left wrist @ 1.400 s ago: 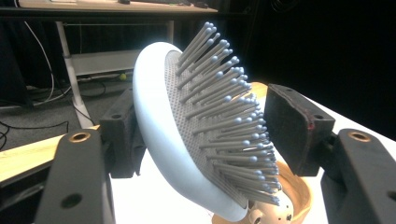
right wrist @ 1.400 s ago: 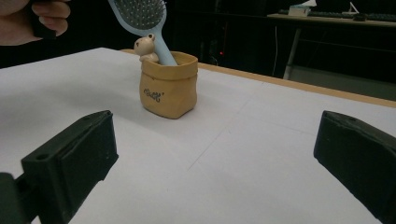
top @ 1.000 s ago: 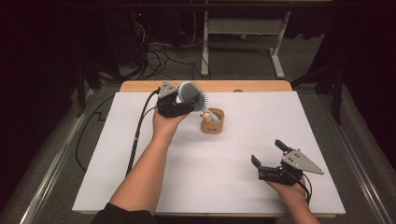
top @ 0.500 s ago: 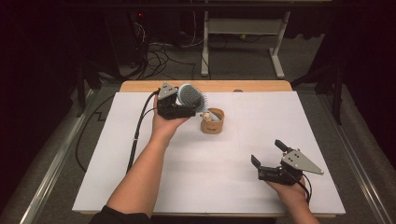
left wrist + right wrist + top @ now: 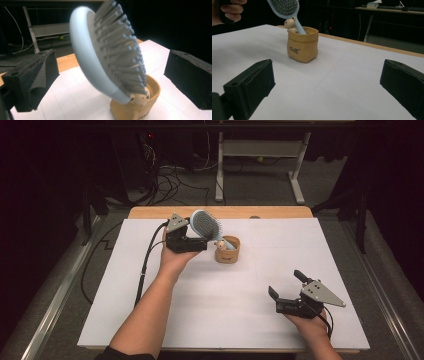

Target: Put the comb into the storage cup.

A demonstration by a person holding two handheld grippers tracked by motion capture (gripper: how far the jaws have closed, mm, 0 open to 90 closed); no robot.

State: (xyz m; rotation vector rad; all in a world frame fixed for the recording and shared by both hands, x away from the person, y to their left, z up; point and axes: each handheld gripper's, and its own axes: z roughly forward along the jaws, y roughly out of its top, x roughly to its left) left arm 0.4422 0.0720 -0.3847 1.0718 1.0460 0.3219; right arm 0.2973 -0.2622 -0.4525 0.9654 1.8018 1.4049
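Note:
A pale blue hairbrush [image 5: 205, 224] stands tilted with its handle in a small tan pouch-shaped holder [image 5: 227, 251] at the back middle of the white sheet. A little cream figure [image 5: 290, 23] sits on the holder's rim. My left gripper [image 5: 202, 240] is just left of the holder. Its jaws have just been opening and now stand wide on either side of the brush head [image 5: 100, 62], and neither pad touches it. My right gripper [image 5: 286, 284] rests open near the front right, with nothing between its jaws, facing the holder [image 5: 303, 45] from a distance.
The white sheet [image 5: 200, 320] covers the table, with a wooden strip [image 5: 225, 212] bare along the far edge. The left gripper's cable [image 5: 145, 265] trails back toward the front left. A white desk frame [image 5: 260, 150] and floor cables lie beyond the table.
The left gripper's jaws have parted off the brush head, and the brush stays leaning in the holder. The right hand has not moved.

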